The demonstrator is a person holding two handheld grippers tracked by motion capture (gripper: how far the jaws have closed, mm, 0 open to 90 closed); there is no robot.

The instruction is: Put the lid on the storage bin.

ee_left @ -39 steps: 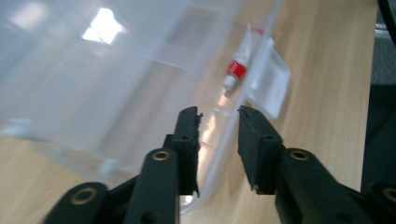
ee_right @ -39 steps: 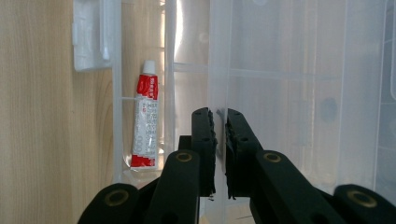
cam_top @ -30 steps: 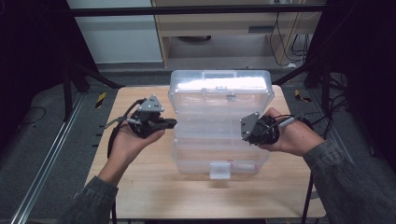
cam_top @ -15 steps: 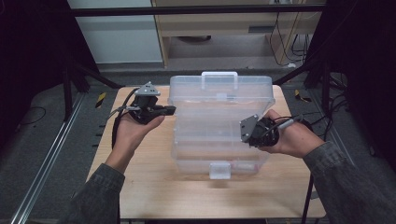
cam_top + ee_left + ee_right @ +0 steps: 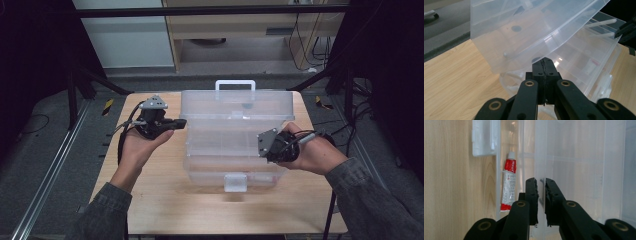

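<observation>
A clear plastic toolbox (image 5: 235,160) with tiered trays stands on the wooden table (image 5: 150,200). Its lid (image 5: 235,107) is raised, with the white handle (image 5: 235,84) at the far side. My left gripper (image 5: 181,122) is shut with nothing in it, its tips under the lid's left edge (image 5: 524,32). My right gripper (image 5: 262,150) sits at the box's right side, shut on a thin clear tray wall (image 5: 542,157). A red and white tube (image 5: 509,185) lies inside the box, just left of the right gripper (image 5: 541,182).
The box's white front latch (image 5: 235,182) faces the person. Bare table lies left, right and in front of the box. Beyond the table stand a wooden cabinet (image 5: 240,30) and dark frame posts. A metal rail (image 5: 45,185) runs along the floor at left.
The lid has swung up and back, and the trays under it now show. Both hands have stayed close to where they were.
</observation>
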